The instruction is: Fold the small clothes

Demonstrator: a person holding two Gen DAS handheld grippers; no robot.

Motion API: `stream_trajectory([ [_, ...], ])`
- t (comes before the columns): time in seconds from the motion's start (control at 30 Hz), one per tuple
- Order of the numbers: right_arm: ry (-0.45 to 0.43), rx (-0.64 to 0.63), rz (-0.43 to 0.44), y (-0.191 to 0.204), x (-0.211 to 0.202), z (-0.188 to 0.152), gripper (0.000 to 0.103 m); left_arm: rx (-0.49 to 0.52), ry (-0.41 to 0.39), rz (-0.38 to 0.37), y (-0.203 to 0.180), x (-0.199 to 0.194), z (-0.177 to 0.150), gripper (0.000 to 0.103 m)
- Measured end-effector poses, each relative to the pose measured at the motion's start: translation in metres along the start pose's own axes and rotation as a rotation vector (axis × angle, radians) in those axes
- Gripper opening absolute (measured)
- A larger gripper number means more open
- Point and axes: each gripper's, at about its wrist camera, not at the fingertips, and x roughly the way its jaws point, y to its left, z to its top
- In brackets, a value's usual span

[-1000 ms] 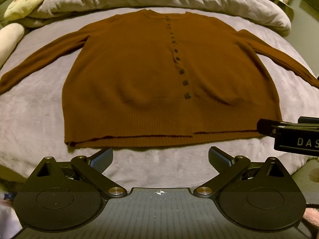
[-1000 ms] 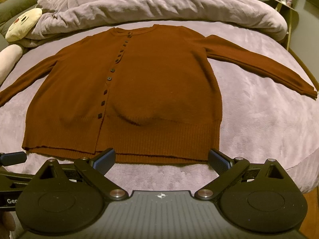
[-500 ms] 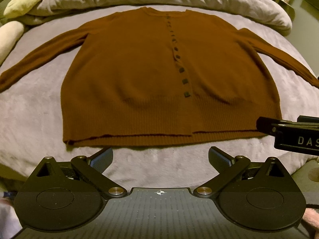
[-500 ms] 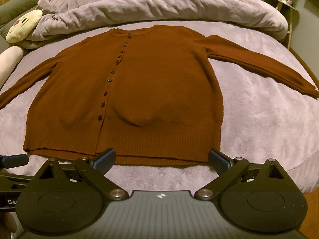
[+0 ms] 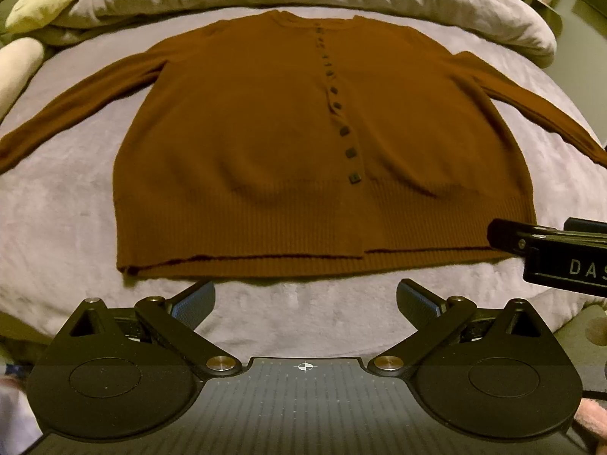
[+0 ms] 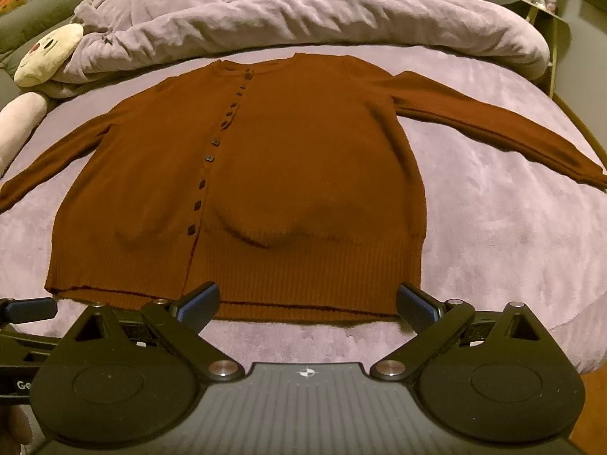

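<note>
A brown buttoned cardigan (image 5: 265, 159) lies flat, front up, on the bed, both sleeves spread out to the sides; it also shows in the right wrist view (image 6: 288, 189). My left gripper (image 5: 305, 297) is open and empty, just short of the cardigan's bottom hem, left of its middle. My right gripper (image 6: 307, 303) is open and empty at the hem's right half; its fingers reach the hem edge. The right gripper's side shows in the left wrist view (image 5: 550, 250), and the left gripper's finger shows in the right wrist view (image 6: 26, 311).
The bed has a lilac plush cover (image 6: 493, 220). A bunched duvet (image 6: 303, 11) lies across the back. A cream plush toy (image 6: 49, 53) and a pale bolster (image 6: 19, 121) lie at the back left. A small side table (image 6: 542, 3) stands at the right.
Both grippers have moved slightly forward toward the cardigan's hem. Both stay open. The cardigan has not moved.
</note>
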Motion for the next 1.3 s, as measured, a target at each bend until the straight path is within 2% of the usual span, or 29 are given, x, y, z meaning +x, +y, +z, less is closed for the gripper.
stream_trajectory([
  [0.17,0.001,0.0,0.009,-0.003,0.001,-0.001,0.099,0.001,0.006,0.003,-0.001,0.002,0.001,0.103],
  [0.3,-0.066,0.001,0.029,-0.008,-0.002,-0.003,0.099,-0.003,0.015,0.007,0.0,0.006,0.002,0.103],
  [0.43,-0.136,0.031,0.133,-0.017,-0.004,-0.008,0.099,-0.016,0.02,0.002,0.001,0.009,0.004,0.103],
  [0.57,-0.113,0.073,0.238,-0.027,0.005,-0.005,0.099,-0.003,0.015,0.012,-0.002,0.012,0.005,0.103],
  [0.67,-0.094,0.119,0.248,-0.039,0.014,0.0,0.099,0.004,0.003,0.006,-0.004,0.014,0.007,0.103],
  [0.77,-0.111,0.201,0.293,-0.061,0.021,0.002,0.099,-0.011,-0.045,0.025,-0.004,0.014,0.009,0.103],
  [0.87,-0.164,0.273,0.306,-0.09,0.028,0.006,0.099,-0.001,-0.031,0.046,-0.006,0.019,0.017,0.103],
  [0.93,-0.212,0.326,0.284,-0.117,0.032,0.012,0.099,0.005,-0.01,0.054,-0.005,0.024,0.025,0.103],
  [1.03,-0.308,0.453,0.199,-0.178,0.039,0.025,0.098,-0.012,-0.025,0.067,-0.004,0.026,0.035,0.103],
  [1.07,-0.345,0.517,0.159,-0.206,0.042,0.029,0.096,-0.015,-0.035,0.072,-0.006,0.026,0.037,0.103],
  [1.13,-0.392,0.636,0.087,-0.254,0.047,0.036,0.085,-0.016,-0.053,0.084,-0.008,0.027,0.044,0.103],
  [1.2,-0.427,0.769,0.001,-0.305,0.053,0.041,0.065,-0.018,-0.063,0.097,-0.012,0.03,0.05,0.103],
  [1.3,-0.44,0.949,-0.089,-0.365,0.066,0.042,0.043,-0.033,-0.052,0.097,-0.018,0.039,0.06,0.103],
])
